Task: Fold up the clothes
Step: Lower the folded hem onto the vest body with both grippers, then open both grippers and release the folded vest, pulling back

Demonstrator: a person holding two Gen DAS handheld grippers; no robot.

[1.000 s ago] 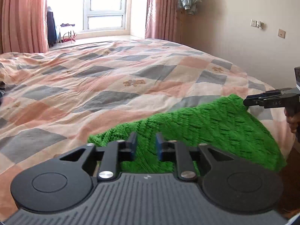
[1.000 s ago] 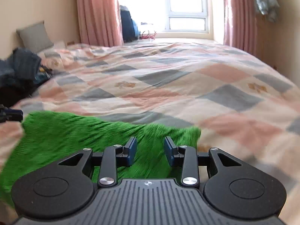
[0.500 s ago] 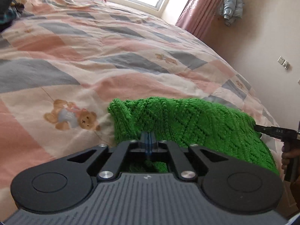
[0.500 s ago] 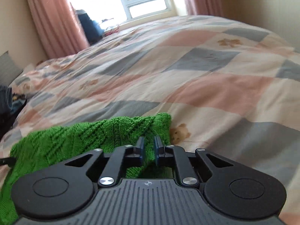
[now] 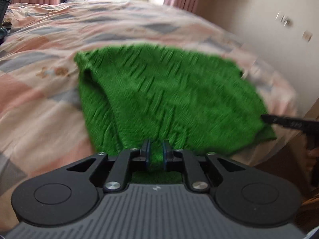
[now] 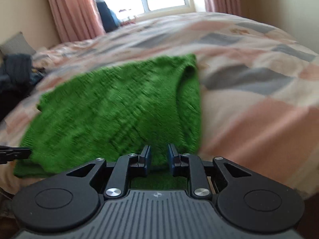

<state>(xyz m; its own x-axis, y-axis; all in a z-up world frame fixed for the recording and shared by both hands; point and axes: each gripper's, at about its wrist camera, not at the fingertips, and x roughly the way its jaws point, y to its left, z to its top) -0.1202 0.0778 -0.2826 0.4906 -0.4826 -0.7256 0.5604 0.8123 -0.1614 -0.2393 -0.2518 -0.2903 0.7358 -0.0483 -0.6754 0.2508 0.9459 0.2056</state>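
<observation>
The green knit (image 5: 169, 99) lies flat on the bed (image 5: 39, 103), near its edge. The left claw (image 5: 156, 152) and right claw (image 6: 158, 155) each sit a little open above it, holding nothing.

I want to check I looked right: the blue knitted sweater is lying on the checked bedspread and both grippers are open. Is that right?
Not quite: the sweater is green, not blue, as the left wrist view shows. It does lie on the checked bedspread, and the left gripper and right gripper are both open.

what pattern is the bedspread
The bedspread has a patchwork of pink, grey and cream diamonds, with small bear prints; clearest in the right wrist view.
</observation>
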